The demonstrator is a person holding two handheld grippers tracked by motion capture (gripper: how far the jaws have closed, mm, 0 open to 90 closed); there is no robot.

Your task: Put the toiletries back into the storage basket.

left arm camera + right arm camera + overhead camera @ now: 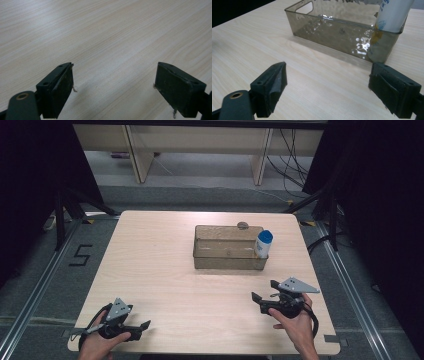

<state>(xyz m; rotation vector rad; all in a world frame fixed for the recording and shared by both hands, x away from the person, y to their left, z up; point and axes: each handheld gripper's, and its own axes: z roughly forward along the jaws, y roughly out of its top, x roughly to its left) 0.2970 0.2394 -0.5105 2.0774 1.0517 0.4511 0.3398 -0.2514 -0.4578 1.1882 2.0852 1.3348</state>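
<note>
A: Right gripper [261, 296], lower right of the high view. Fingers [270, 82] wide apart, nothing between them, held just above the table [160, 260]. A hand [295, 322] grips it from below.

B: Left gripper [141, 326]?

A: Lower left of the high view, near the table's front edge. In its own view the fingers [60, 85] also stand wide, with bare wood grain between them. Held by the other hand [97, 345].

B: Nearest thing to the fingers?

A: A smoky clear plastic bin [227, 261], centre of the high view, slightly right, well apart from both grippers. In the right gripper view the bin [332, 31] sits in the upper middle, straight ahead of the fingers.

B: Contents?

A: A white bottle with a blue cap [263, 243] stands upright in the bin's right end, against the wall. A small round grey object [243, 225] shows at the bin's far rim; cannot tell what it is.
</note>
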